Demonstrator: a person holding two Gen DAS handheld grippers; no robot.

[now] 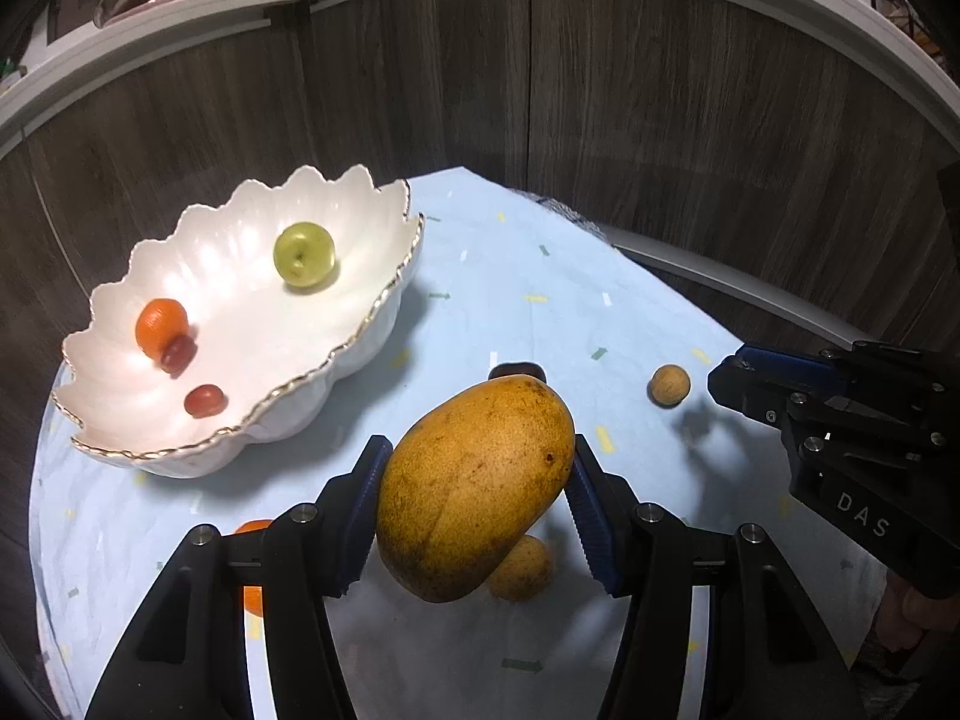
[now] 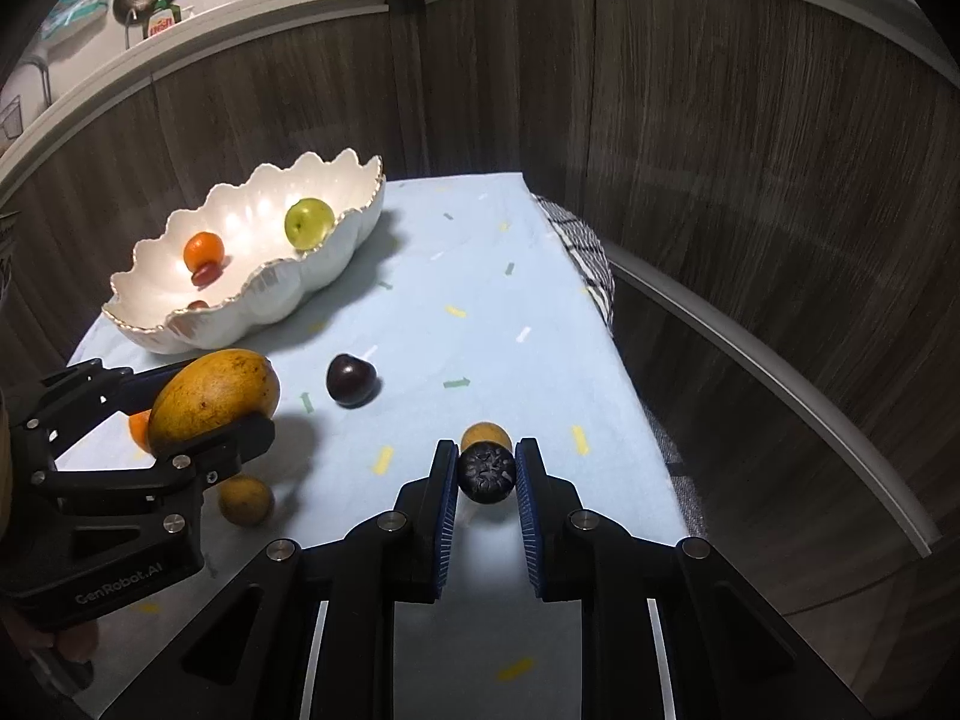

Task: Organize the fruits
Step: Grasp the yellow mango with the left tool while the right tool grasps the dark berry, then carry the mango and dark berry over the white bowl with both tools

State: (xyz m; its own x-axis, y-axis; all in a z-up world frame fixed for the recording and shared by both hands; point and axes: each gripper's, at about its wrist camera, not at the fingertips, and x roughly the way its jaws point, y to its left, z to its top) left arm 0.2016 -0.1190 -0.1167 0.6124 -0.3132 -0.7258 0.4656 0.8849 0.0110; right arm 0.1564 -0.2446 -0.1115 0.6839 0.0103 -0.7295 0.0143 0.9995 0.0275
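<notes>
White bowl (image 1: pixel 360 354) lay ahead-left of our left gripper (image 1: pixel 474 498), nearer, clamping the mango (image 1: pixel 474 486); right gripper (image 2: pixel 486 474) pinched a dark fruit (image 2: pixel 486 471).

Each camera sits just behind its own fingers, tilted down over the table (image 1: pixel 480 276) toward the wood-panelled wall. The left view hangs close above a mango (image 1: pixel 474 489), the bowl (image 1: pixel 336 360) ahead to its left. The right view looks from farther right; both share the bowl (image 2: pixel 336 246), mango (image 2: pixel 210 399) and cloth.
</notes>
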